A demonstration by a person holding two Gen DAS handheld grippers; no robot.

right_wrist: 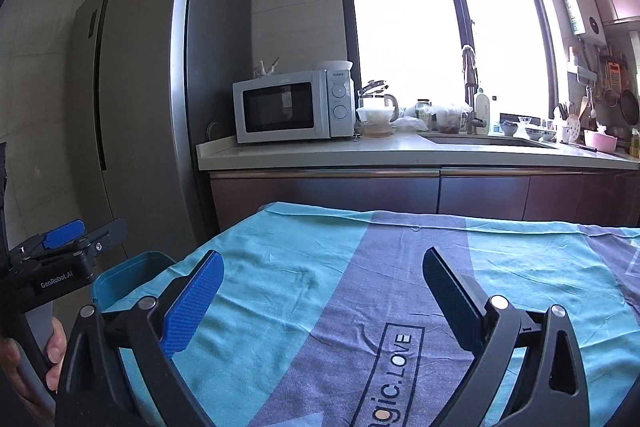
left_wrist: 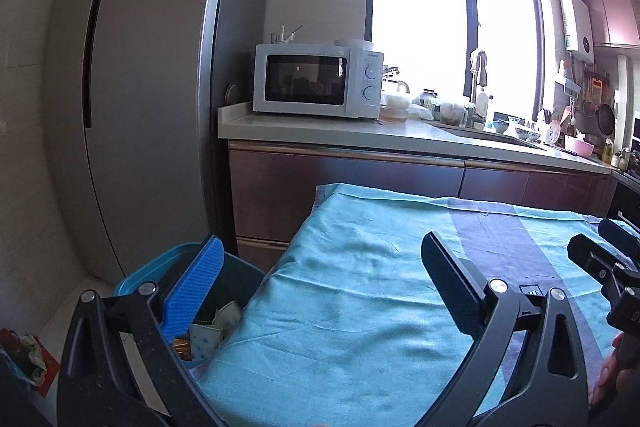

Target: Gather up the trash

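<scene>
A blue trash bin (left_wrist: 236, 267) stands on the floor at the table's left edge; crumpled paper and wrappers (left_wrist: 208, 327) lie inside it. The bin's rim shows in the right wrist view (right_wrist: 120, 275). My left gripper (left_wrist: 320, 259) is open and empty, its left finger over the bin and its right finger over the table. My right gripper (right_wrist: 322, 271) is open and empty above the teal and grey tablecloth (right_wrist: 360, 287). The left gripper also shows at the left edge of the right wrist view (right_wrist: 66, 239), and the right gripper at the right edge of the left wrist view (left_wrist: 600, 251).
A tall grey fridge (left_wrist: 140, 87) stands left of the bin. Behind the table runs a kitchen counter (left_wrist: 360, 135) with a white microwave (left_wrist: 316, 79), sink, bowls and bottles. A red bag (left_wrist: 24, 355) lies on the floor at far left.
</scene>
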